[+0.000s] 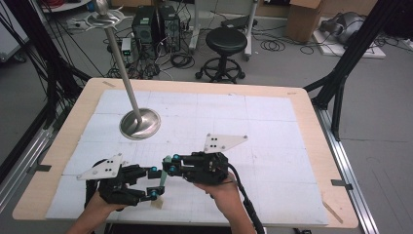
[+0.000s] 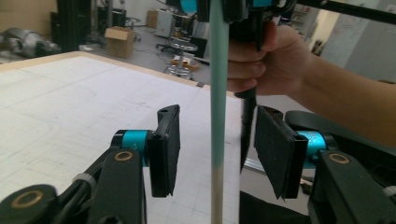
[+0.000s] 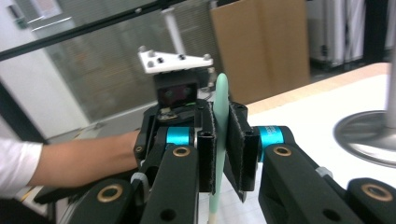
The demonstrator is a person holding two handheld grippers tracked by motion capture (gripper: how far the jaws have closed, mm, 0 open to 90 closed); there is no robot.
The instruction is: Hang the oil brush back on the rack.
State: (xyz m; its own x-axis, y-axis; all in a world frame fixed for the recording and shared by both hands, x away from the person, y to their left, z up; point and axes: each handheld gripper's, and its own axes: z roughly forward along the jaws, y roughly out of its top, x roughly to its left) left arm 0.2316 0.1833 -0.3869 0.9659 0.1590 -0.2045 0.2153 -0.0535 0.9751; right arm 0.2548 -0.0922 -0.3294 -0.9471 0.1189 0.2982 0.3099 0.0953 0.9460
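Note:
A thin mint-green stick (image 1: 162, 181) with a bare tan lower end stands nearly upright above the table's near edge. My right gripper (image 1: 168, 164) is shut on its upper part; in the right gripper view the pads (image 3: 237, 149) press both sides of the stick (image 3: 221, 107). My left gripper (image 1: 154, 183) is open lower down, one jaw on each side. In the left gripper view the stick (image 2: 218, 93) passes between my left gripper (image 2: 217, 149) with a gap to each pad (image 2: 167, 149). The right hand (image 2: 266, 60) shows behind it.
A metal stand with a round base (image 1: 140, 123) and a tall slanted pole rises at the table's left rear; its base (image 3: 369, 135) lies to the right in the right gripper view. White mats cover the wooden table (image 1: 311, 122). A stool (image 1: 226, 44) stands beyond.

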